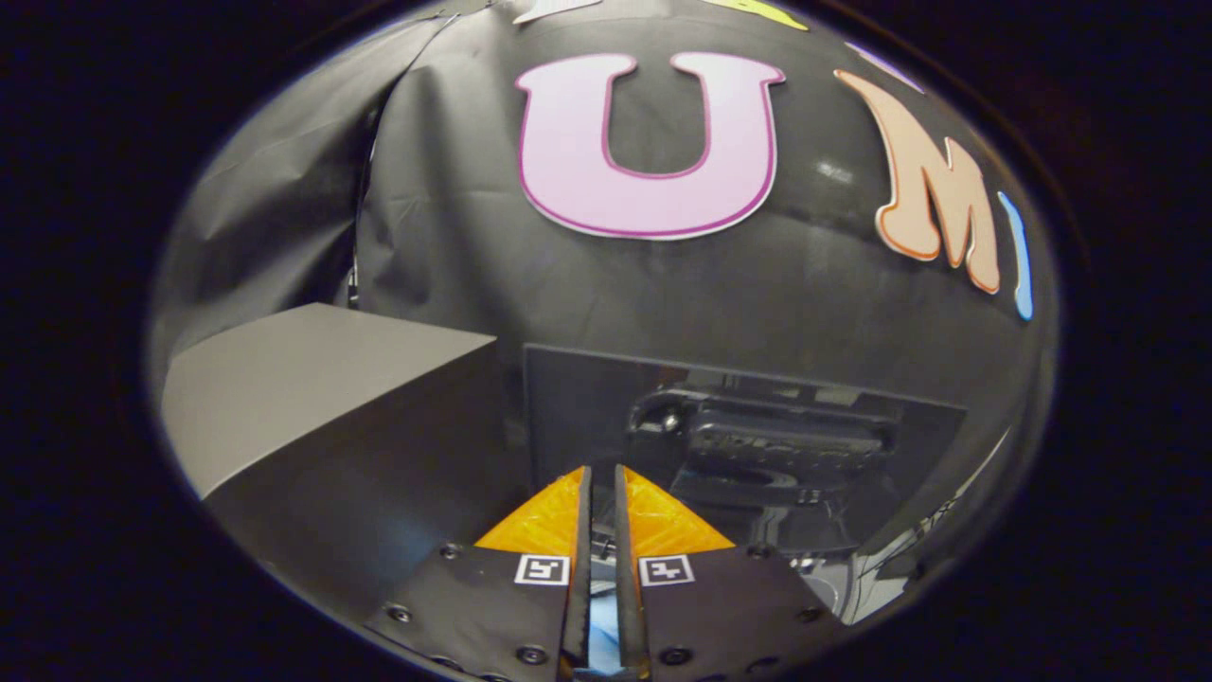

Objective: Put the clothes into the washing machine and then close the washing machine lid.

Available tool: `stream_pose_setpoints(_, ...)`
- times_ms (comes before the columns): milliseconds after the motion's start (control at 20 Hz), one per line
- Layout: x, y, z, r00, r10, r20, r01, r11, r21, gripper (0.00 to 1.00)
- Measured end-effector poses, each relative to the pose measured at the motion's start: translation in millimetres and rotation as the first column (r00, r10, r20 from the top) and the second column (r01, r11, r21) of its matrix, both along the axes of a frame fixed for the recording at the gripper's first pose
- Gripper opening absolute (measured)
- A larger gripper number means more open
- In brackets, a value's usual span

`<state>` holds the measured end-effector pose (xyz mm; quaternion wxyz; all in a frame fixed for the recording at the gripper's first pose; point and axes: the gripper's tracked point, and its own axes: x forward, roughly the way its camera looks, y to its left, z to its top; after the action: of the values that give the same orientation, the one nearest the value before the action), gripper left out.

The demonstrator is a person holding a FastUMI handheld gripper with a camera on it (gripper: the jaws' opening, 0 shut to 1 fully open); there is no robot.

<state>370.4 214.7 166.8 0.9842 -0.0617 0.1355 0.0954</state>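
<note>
Aimed straight ahead with the tool (602, 483) nearly closed: fingers (544, 521) drawn close and parallel, just a narrow slit left between them. Low in that slit, near the roots of the fingers, a scrap of pale blue material (595, 635), possibly the clothes; too little visible to name it for sure, and impossible to tell whether both fingers actually press on it or merely flank it. Just beyond the fingertips, a dark glossy panel (587, 407) standing upright and facing the tool, long axis running side to side, top edge sloping slightly down toward the right. Cannot confirm as the washing machine or its lid from this angle. On its shiny face, a mirrored dark mechanism (776, 445) with blocky shapes, lying crosswise along the panel's length. To the left of the panel and the fingers, a flat grey surface (303, 379), its near edge slanting away leftward, its right corner close to the panel's upper left corner. Behind both, the creased black wall (454, 237) of the booth, rising well above the panel.
</note>
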Motion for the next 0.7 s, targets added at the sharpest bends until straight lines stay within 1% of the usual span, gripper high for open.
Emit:
stream_pose_setpoints(50,3.2,-6.3,8.9,1.0,-0.014,0.018,0.014,1.0,0.006,0.15)
stream_pose_setpoints(150,10.3,-12.6,26.4,0.998,-0.033,0.054,0.031,0.999,0.033,0.31)
stream_pose_setpoints(350,34.8,-31.8,68.1,0.982,-0.113,0.15,0.101,0.991,0.082,0.52)
stream_pose_setpoints(450,50.9,-38.8,82.7,0.972,-0.162,0.173,0.139,0.981,0.133,0.63)
stream_pose_setpoints(550,70.8,-46.0,79.6,0.966,-0.203,0.158,0.177,0.97,0.168,0.72)
stream_pose_setpoints(700,93.0,-53.2,62.7,0.965,-0.238,0.107,0.216,0.959,0.184,0.85)
